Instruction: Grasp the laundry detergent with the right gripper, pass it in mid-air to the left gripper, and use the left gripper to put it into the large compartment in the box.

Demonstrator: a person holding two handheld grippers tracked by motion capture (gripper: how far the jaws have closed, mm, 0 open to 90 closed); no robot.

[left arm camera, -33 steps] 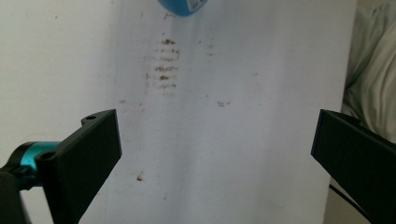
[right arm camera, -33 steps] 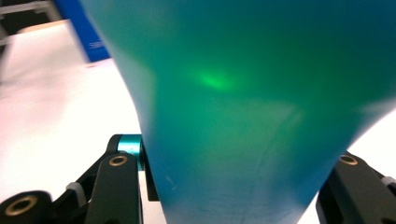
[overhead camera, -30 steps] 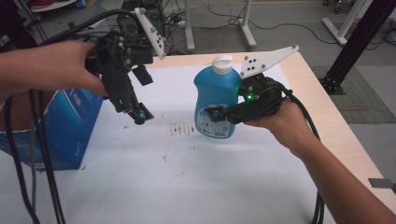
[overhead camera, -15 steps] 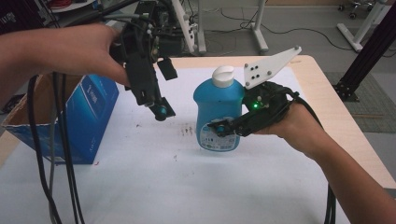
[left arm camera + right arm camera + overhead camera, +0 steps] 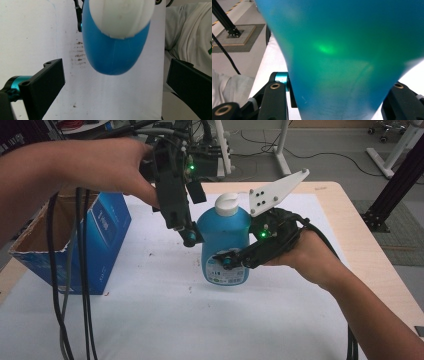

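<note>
bottle (image 5: 224, 240): clamped in your right tongs (image 5: 235, 260), upright
left tongs (image 5: 189, 237): apart, moved in above the cap (image 5: 121, 17)
next: grab cap

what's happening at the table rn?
A person works two handheld grippers. The right gripper is clamped on the body of a blue bottle with a white cap, held upright over the white table cover. The left gripper hangs above and beside the bottle's shoulder, jaws open, looking down on the cap without touching it. An open blue cardboard box stands at the left.
</note>
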